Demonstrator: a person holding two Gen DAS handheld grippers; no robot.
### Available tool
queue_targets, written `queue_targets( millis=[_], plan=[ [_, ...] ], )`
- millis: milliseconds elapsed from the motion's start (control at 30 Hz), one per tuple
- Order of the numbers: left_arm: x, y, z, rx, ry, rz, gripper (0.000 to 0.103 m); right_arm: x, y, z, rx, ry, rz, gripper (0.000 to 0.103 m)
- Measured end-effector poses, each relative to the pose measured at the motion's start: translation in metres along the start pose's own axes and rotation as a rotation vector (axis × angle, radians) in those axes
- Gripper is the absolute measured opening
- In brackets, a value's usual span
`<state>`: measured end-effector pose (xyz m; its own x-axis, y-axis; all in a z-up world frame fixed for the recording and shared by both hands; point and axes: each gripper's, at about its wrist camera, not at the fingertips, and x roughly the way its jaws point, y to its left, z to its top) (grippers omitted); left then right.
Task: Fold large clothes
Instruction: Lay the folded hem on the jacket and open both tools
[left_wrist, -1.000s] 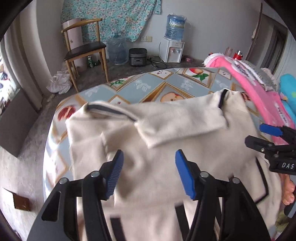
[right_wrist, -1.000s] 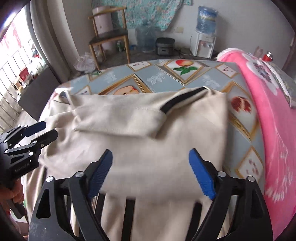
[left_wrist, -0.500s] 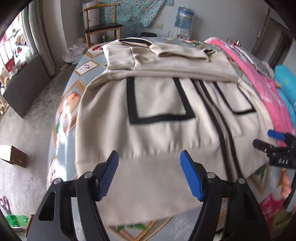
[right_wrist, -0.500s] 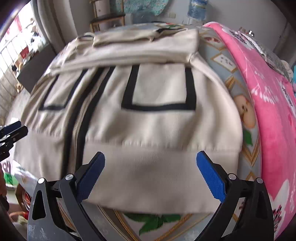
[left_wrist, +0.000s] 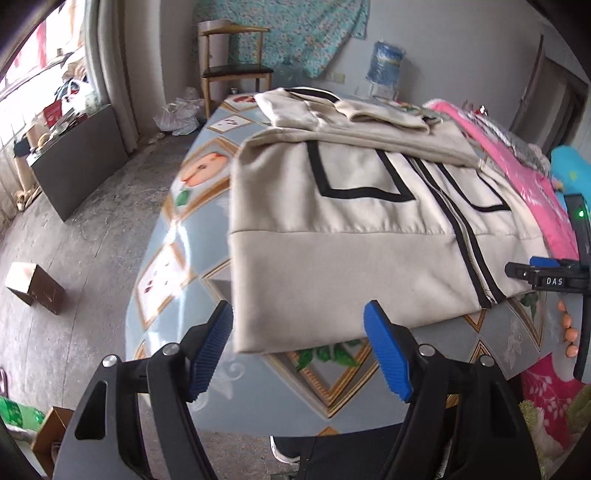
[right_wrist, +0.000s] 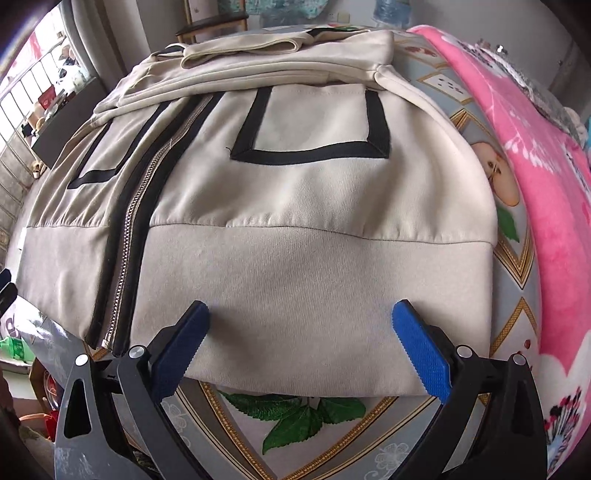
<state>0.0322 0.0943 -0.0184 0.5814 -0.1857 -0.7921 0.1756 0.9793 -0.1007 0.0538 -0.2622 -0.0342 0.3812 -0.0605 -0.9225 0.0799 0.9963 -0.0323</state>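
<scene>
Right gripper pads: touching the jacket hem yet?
Cannot tell. In the right wrist view the right gripper stands wide open astride the jacket's hem band; its pads overlap the fabric in the image, but no pinch or gap shows plainly.

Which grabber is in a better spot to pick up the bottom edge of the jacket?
Probably the right gripper: its open jaws already straddle the jacket hem. The left gripper, also open, sits at the hem's corner, partly over the tablecloth.

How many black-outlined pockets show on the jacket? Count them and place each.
2. One pocket lies right of the zipper in the right wrist view, the other pocket left of it. The folded sleeves cover their tops.
</scene>
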Motion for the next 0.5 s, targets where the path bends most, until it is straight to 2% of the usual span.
queue_targets(
  millis=[133,200,400,467,500],
  plan=[
    [-0.002,0.016,-0.001,-0.054,-0.045,-0.028,0.071,-0.001,-0.001,-0.003,0.016,-0.004,-0.001,0.096],
    [0.005,0.024,0.001,-0.102,-0.037,-0.052,0.071,-0.001,-0.002,-0.005,0.022,-0.01,-0.009,0.096],
    [0.022,0.036,0.005,-0.172,-0.044,-0.107,0.051,-0.002,-0.001,-0.005,0.02,-0.003,-0.011,0.096],
    [0.027,0.038,0.005,-0.176,-0.05,-0.096,0.043,-0.002,-0.002,-0.005,0.02,-0.008,-0.011,0.096],
    [0.028,0.037,0.006,-0.173,-0.056,-0.086,0.043,-0.003,-0.002,-0.005,0.02,-0.011,-0.011,0.096]
  ],
)
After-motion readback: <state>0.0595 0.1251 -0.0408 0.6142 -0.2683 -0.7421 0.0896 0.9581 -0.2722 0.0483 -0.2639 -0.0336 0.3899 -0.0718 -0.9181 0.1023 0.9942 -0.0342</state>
